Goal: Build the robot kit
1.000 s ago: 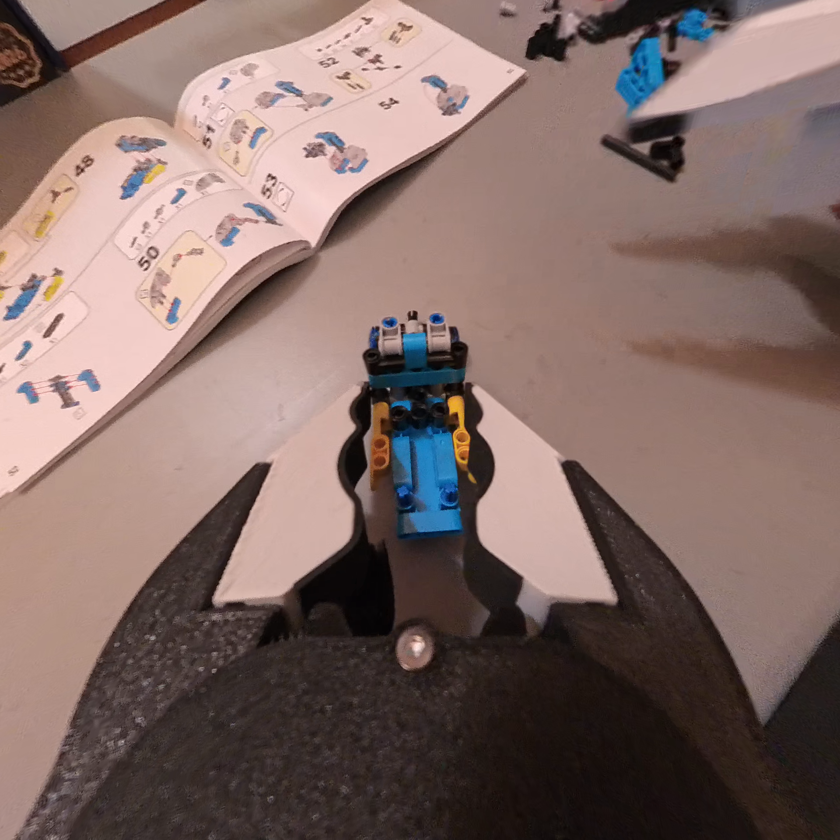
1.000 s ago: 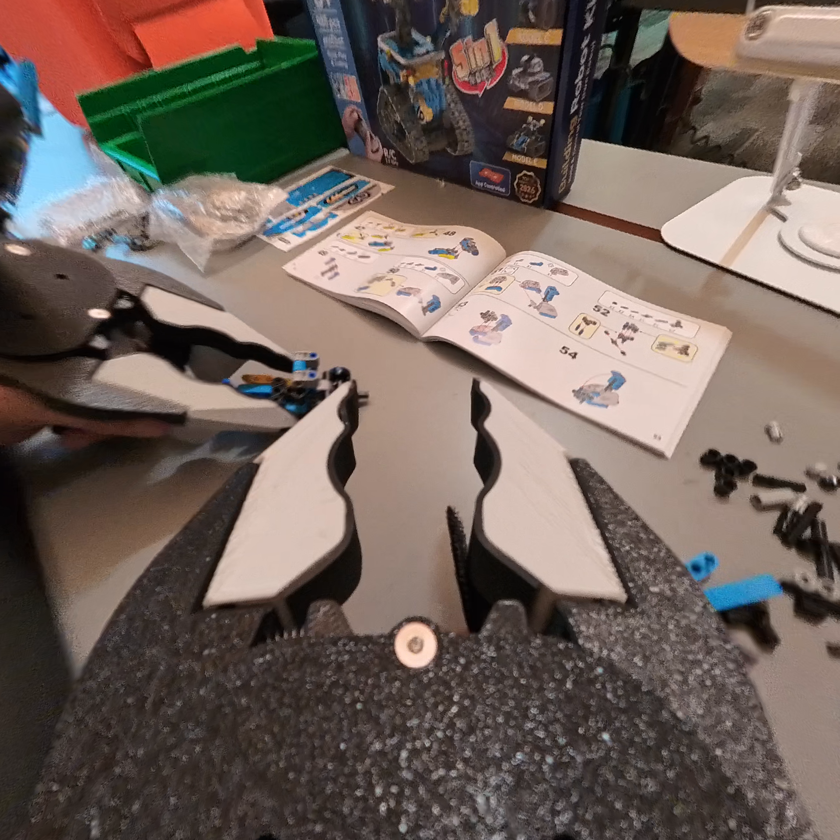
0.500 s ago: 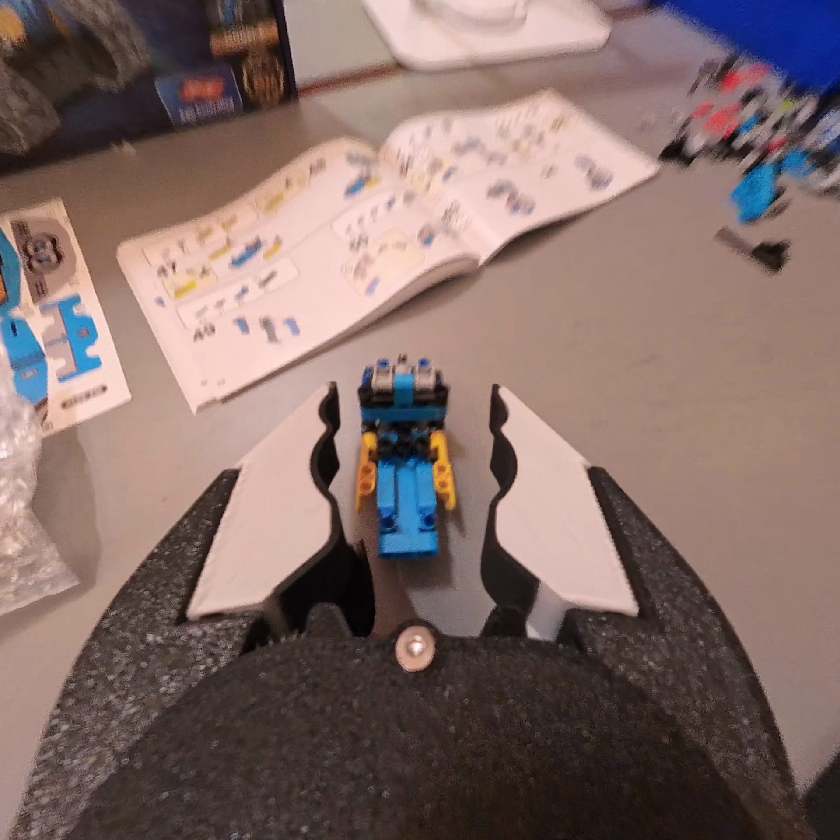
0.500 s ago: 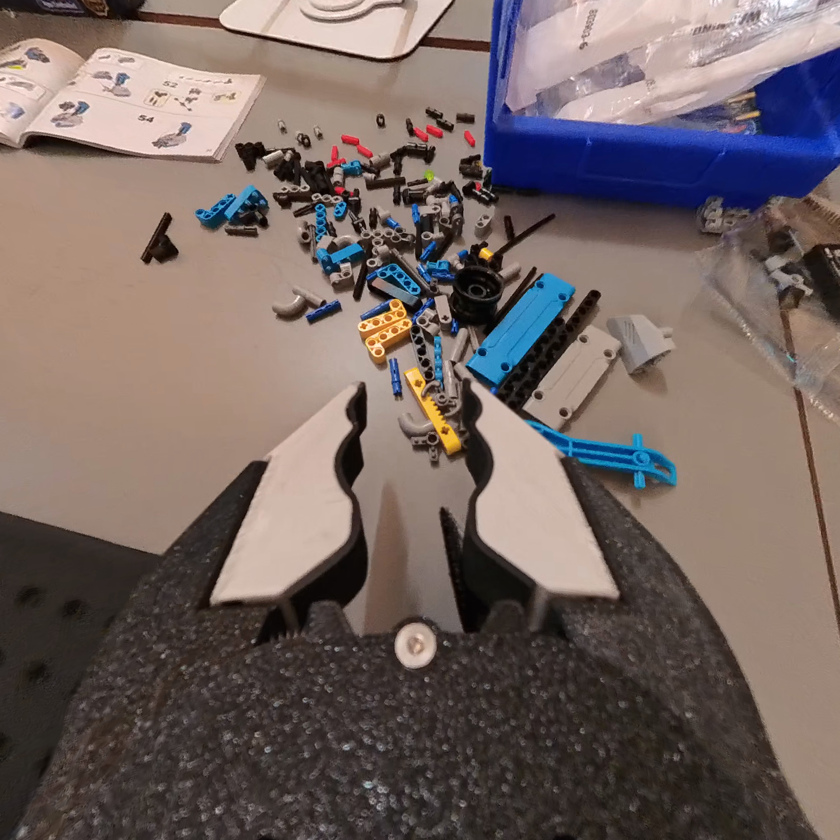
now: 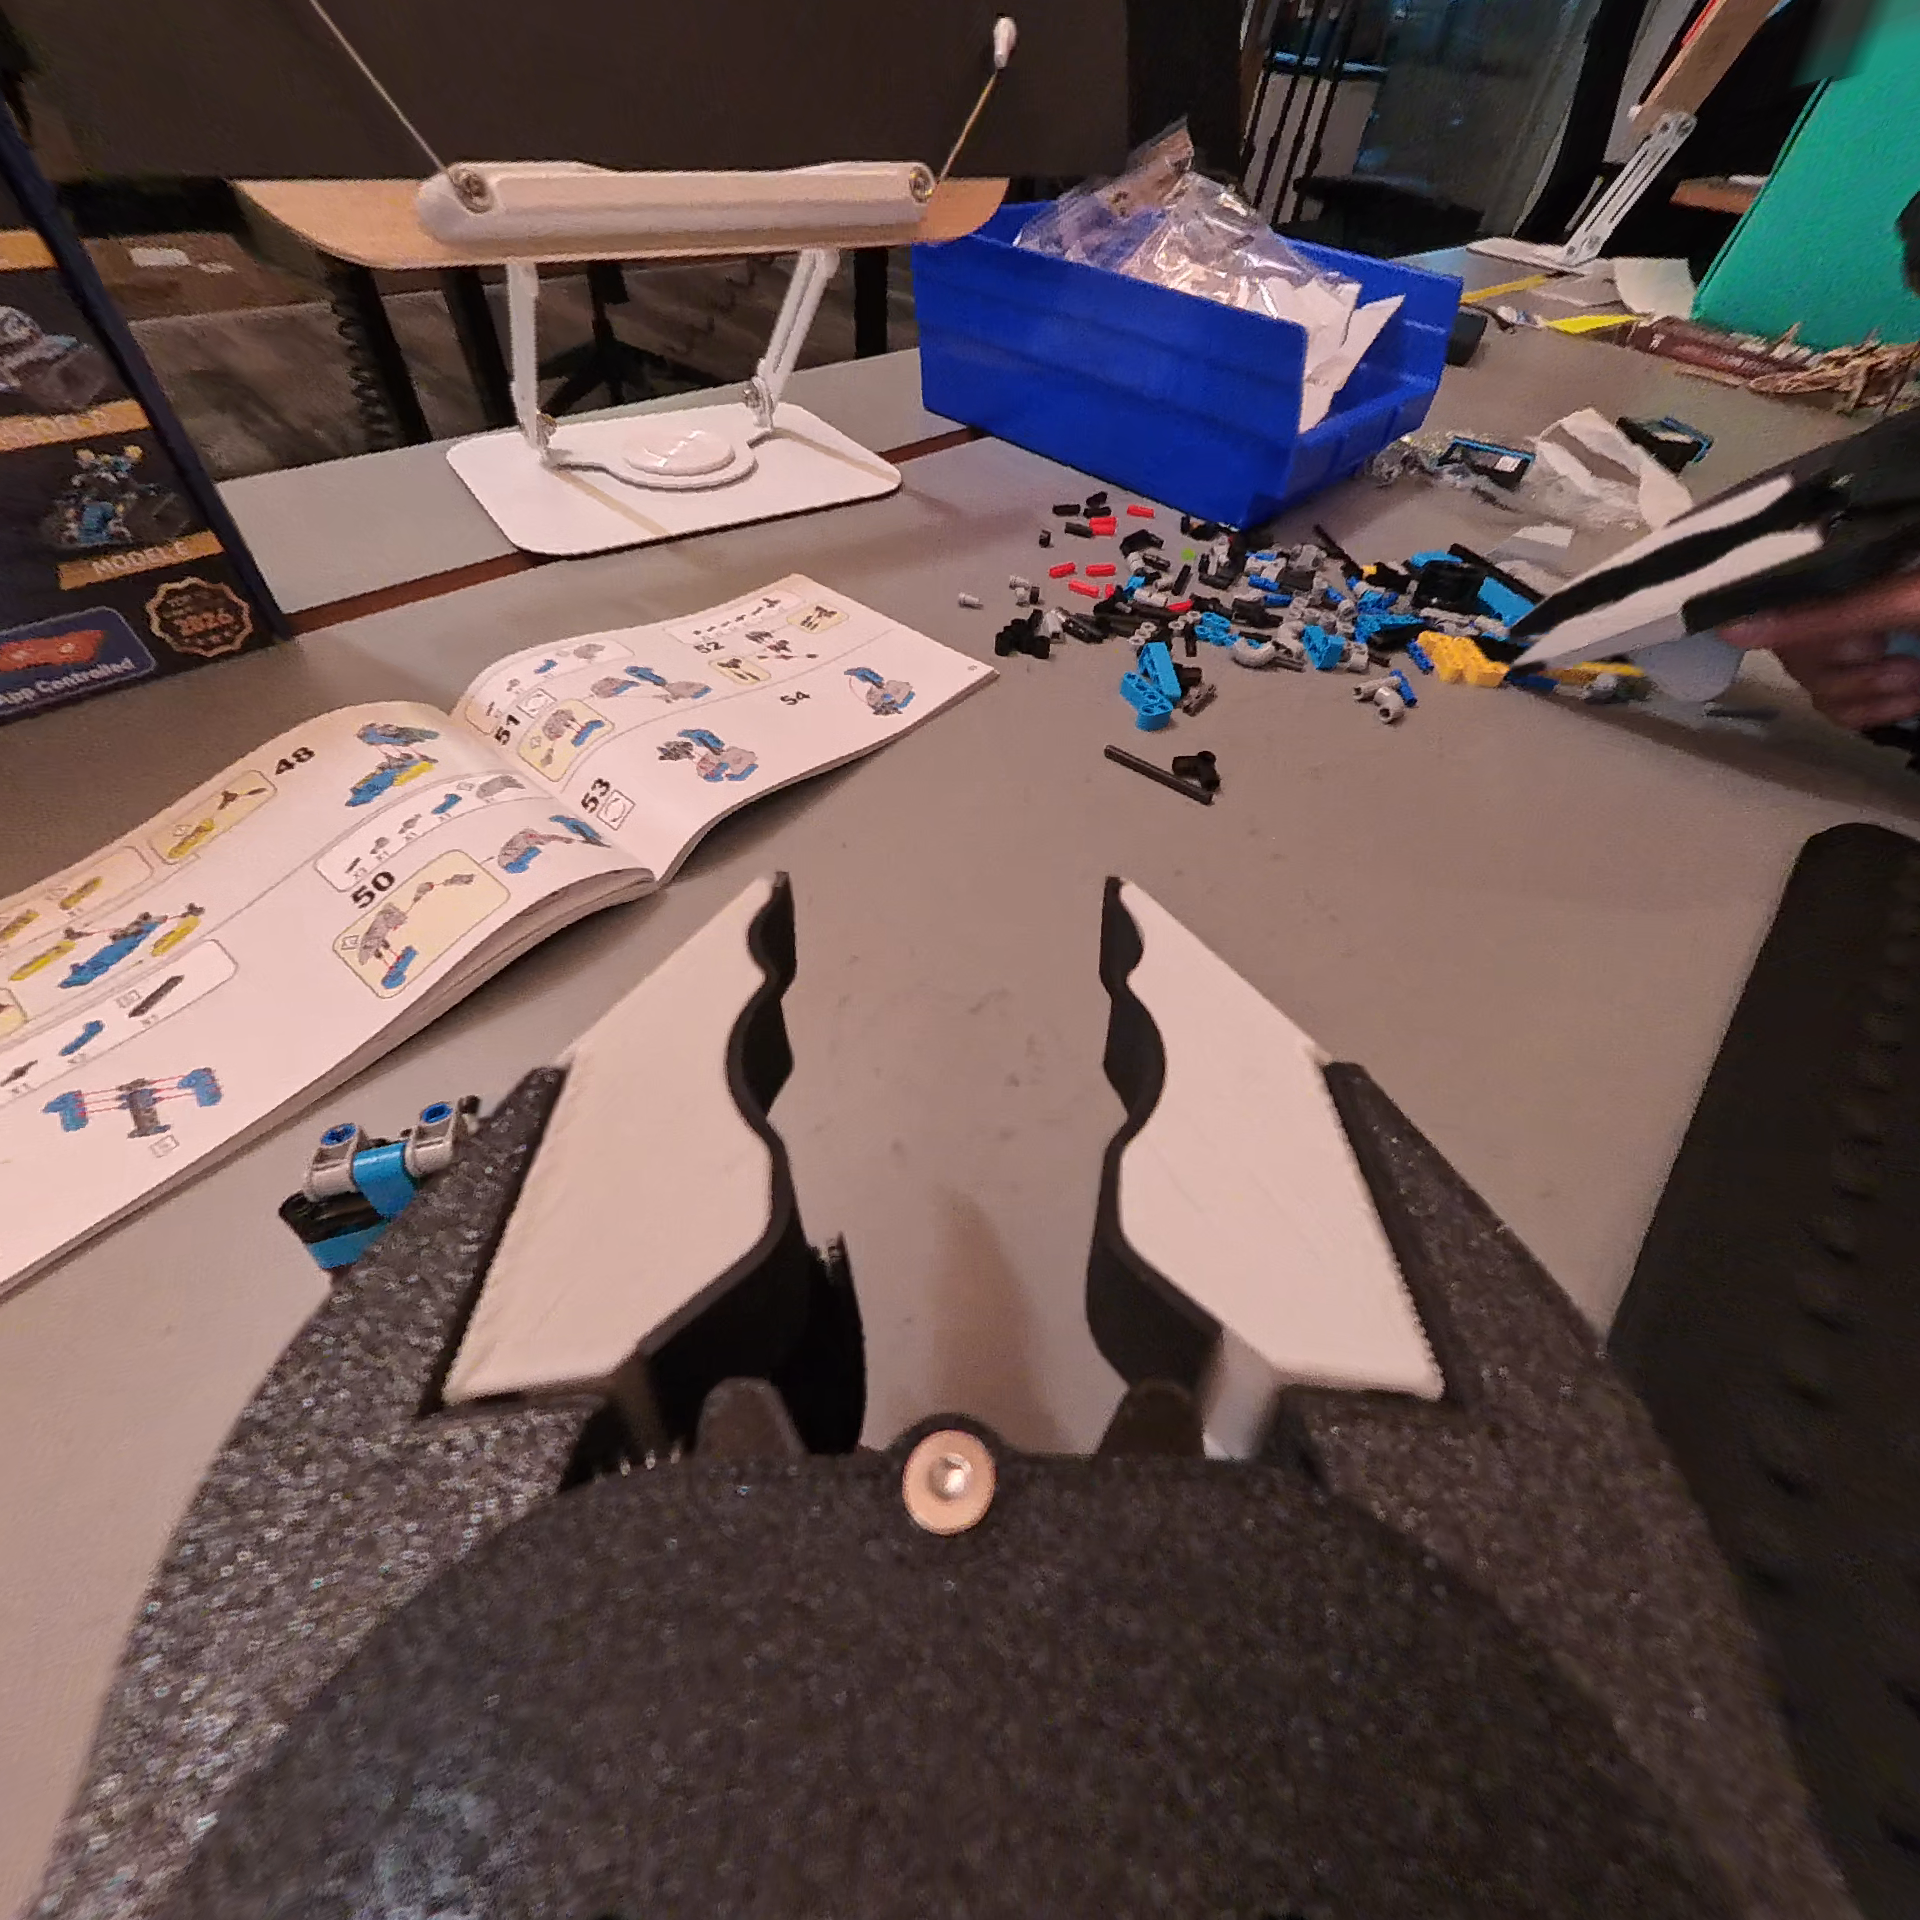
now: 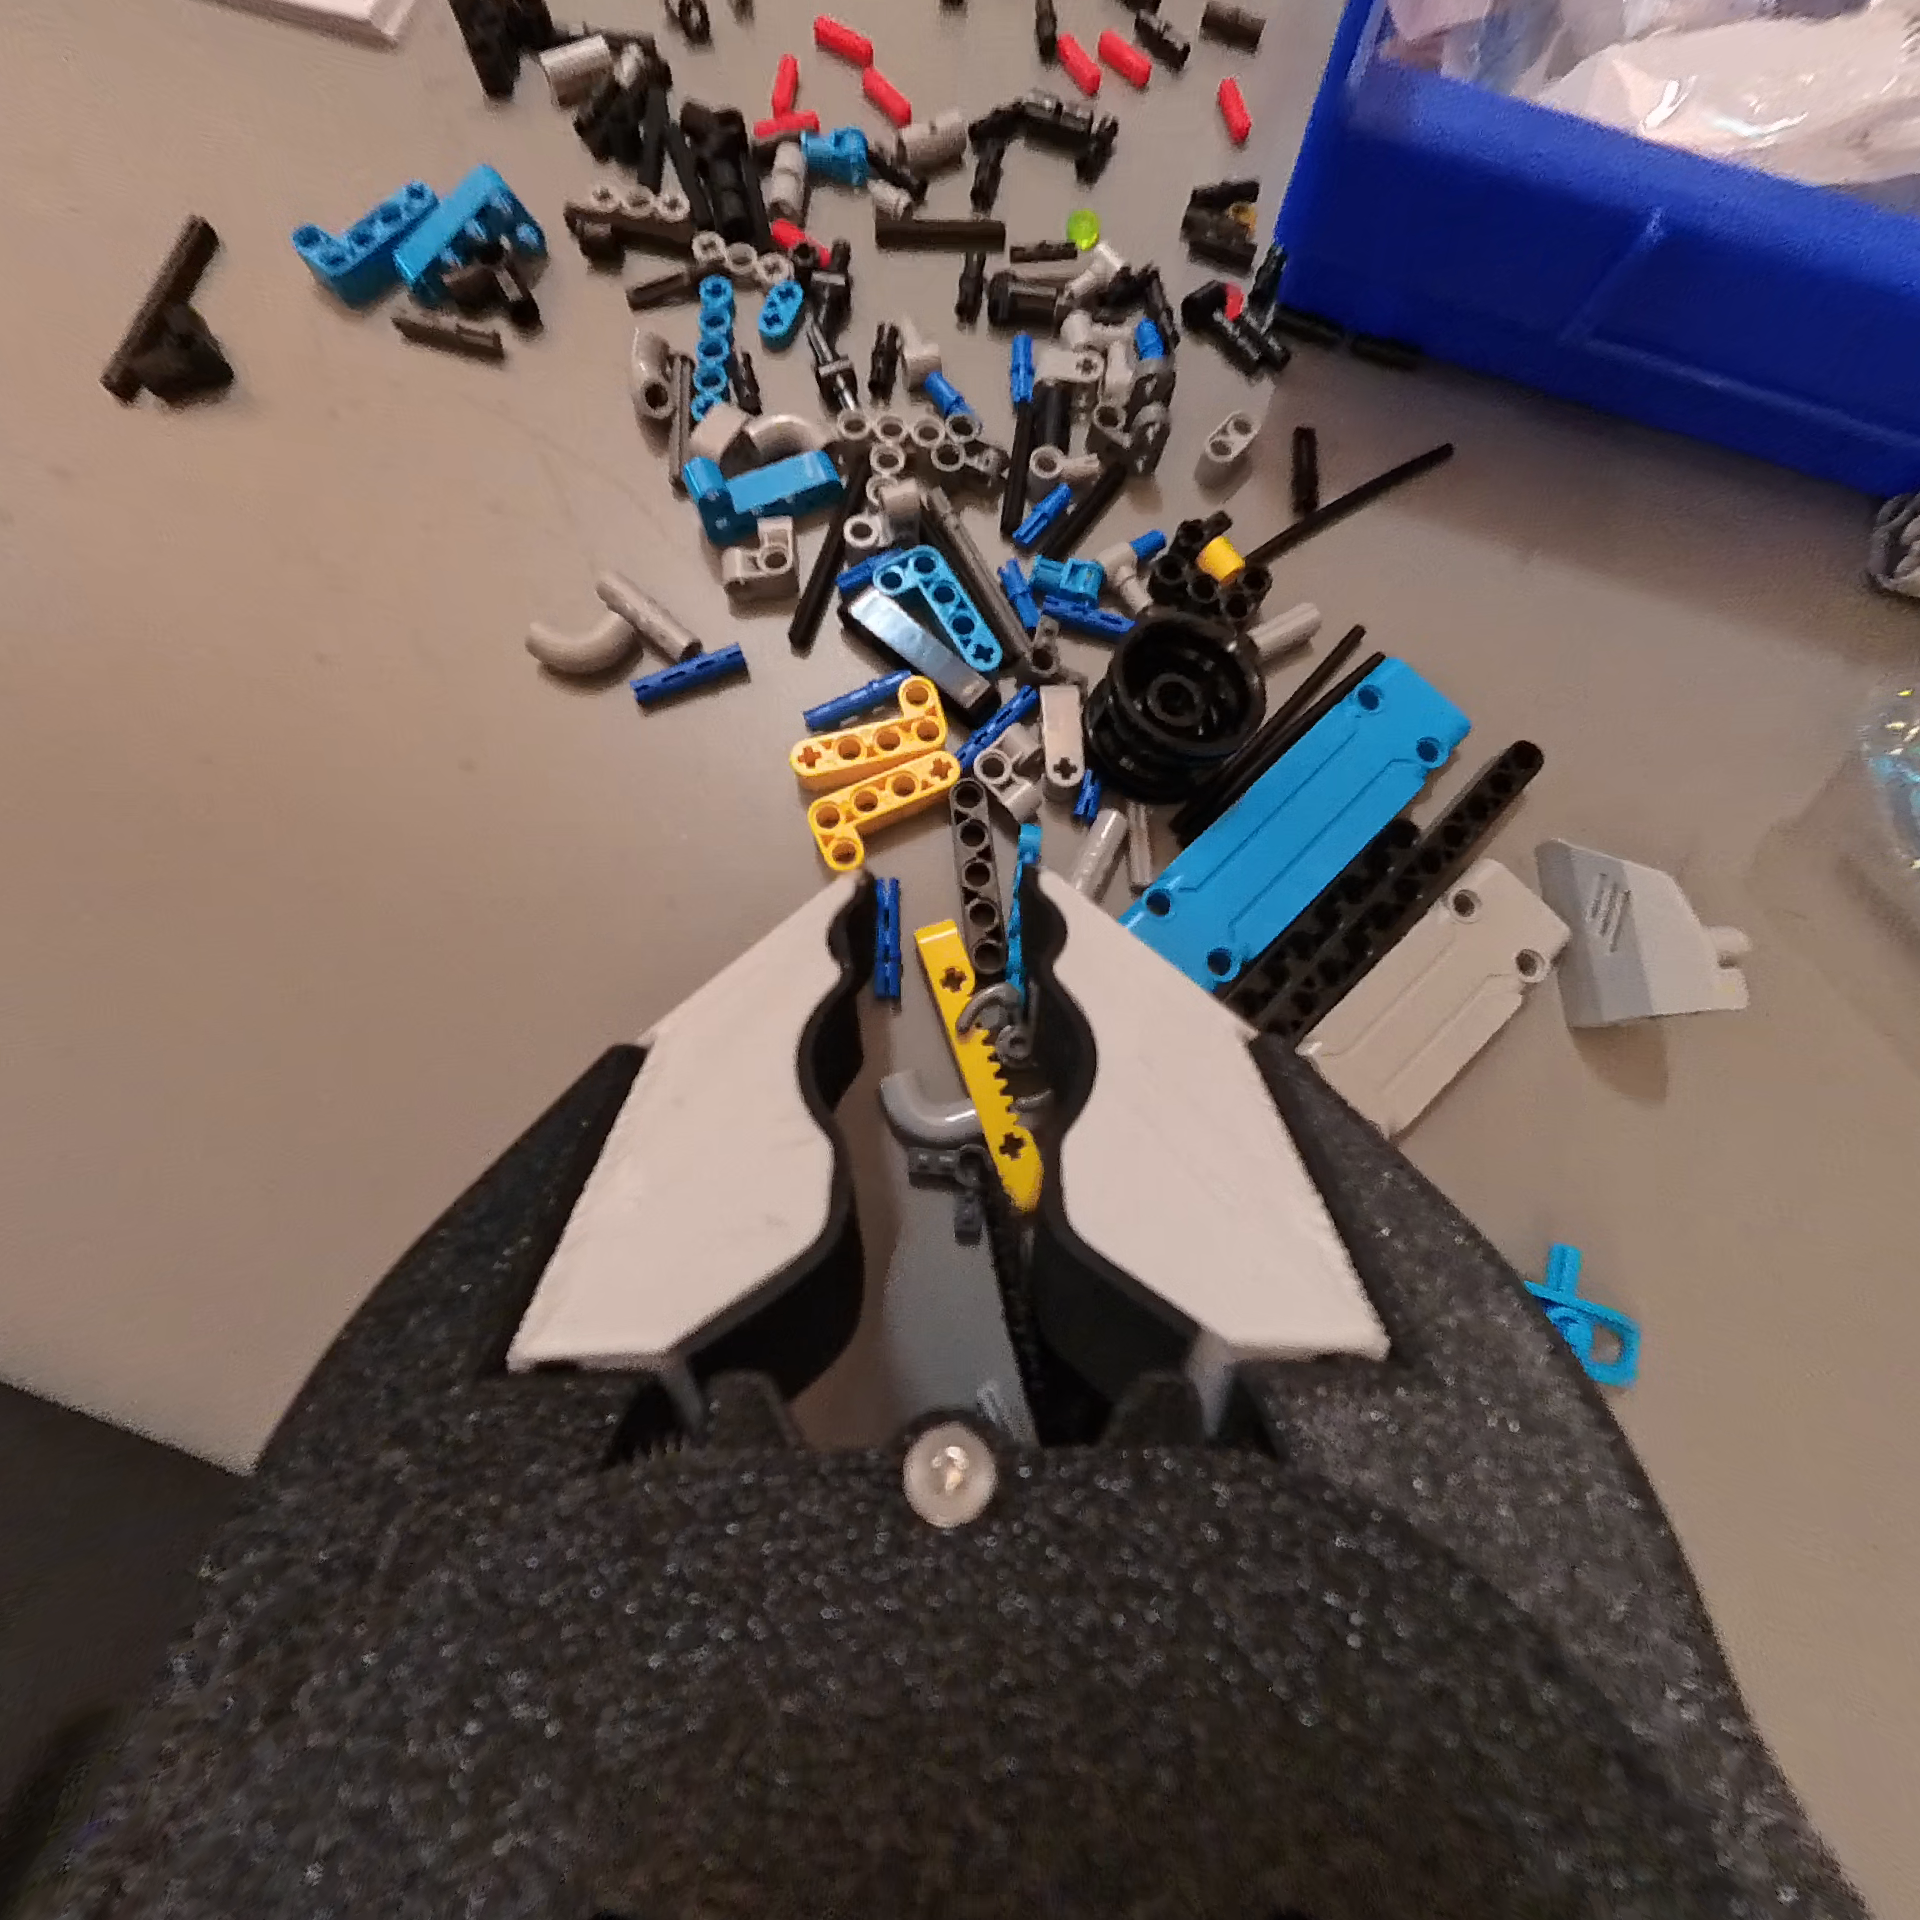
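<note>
My left gripper [image 5: 945, 894] is open and empty above the grey table. The small blue, grey and black brick assembly [image 5: 364, 1179] lies on the table just left of its left finger, partly hidden by the gripper body. My right gripper [image 6: 951, 888] is open and low over the near edge of a pile of loose bricks [image 6: 935, 416]. A yellow toothed rack piece [image 6: 977, 1060], a grey curved piece [image 6: 925, 1117], a dark grey beam [image 6: 979, 878] and a small blue pin [image 6: 886, 935] lie between its fingers. The right gripper also shows in the left wrist view [image 5: 1538, 634], tips down at the pile.
An open instruction booklet [image 5: 468, 810] lies at the left. A blue bin [image 5: 1174, 364] with plastic bags stands behind the pile. A white lamp stand [image 5: 675, 468] and a dark product box [image 5: 94, 520] stand at the back. A long blue panel [image 6: 1299, 821] and grey panels [image 6: 1434, 987] lie right of my right gripper. My hands' fingertips stand some 40 cm from each other.
My left gripper let go of the brick assembly, opened wider, and rose and swung right, leaving the assembly on the table at its left. My right gripper swung from the booklet to the pile and moved in over the yellow rack.
</note>
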Available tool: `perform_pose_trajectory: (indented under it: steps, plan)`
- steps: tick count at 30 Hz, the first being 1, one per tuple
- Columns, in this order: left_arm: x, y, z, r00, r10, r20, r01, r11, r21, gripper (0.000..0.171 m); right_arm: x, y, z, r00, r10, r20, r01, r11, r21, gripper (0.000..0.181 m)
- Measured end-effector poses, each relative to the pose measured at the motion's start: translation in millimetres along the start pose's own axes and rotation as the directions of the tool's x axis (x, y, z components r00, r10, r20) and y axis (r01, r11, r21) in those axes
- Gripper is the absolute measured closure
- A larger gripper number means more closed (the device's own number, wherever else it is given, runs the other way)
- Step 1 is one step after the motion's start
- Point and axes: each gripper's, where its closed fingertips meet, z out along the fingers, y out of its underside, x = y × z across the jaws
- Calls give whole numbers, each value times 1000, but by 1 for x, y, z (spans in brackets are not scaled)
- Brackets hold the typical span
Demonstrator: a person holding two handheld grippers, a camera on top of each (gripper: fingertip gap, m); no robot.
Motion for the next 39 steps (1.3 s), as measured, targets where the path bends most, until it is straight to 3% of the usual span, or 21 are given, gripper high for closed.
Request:
perform_pose_trajectory:
  steps: [5,10,15,21,27,30,34,36,39]
  plan:
    - [-5,-1,-3,1000,-27,6,27,1000,10,114,-10,-1,-1,999,3,46,-3,1000,-2,161]
    - [-3,3,-1,1000,-8,9,8,1000,-10,114,-5,4,2,999,-35,-6,35,999,-38,161]
    - [-4,4,0,1000,-13,12,13,1000,-17,114,-7,5,3,998,34,49,-32,998,-47,170]
    - [-6,4,0,1000,-15,20,15,1000,-16,115,15,-14,-10,987,-115,-116,118,993,16,170]
    - [-6,7,1,1000,-6,21,7,1000,-29,115,17,-24,-13,949,-269,-165,278,960,29,170]
    - [-6,8,1,1000,-10,18,11,999,-37,115,0,-14,-5,970,-238,-47,238,971,-11,170]
    - [-5,10,2,1000,-10,13,11,999,-44,115,0,3,4,987,-162,19,163,983,-83,170]
    - [-4,11,2,1000,-8,13,9,999,-50,115,2,2,2,989,-147,13,148,987,-65,159]
    - [-5,11,3,1000,-6,15,6,999,-50,115,1,-1,-7,978,-209,-8,208,977,-36,161]
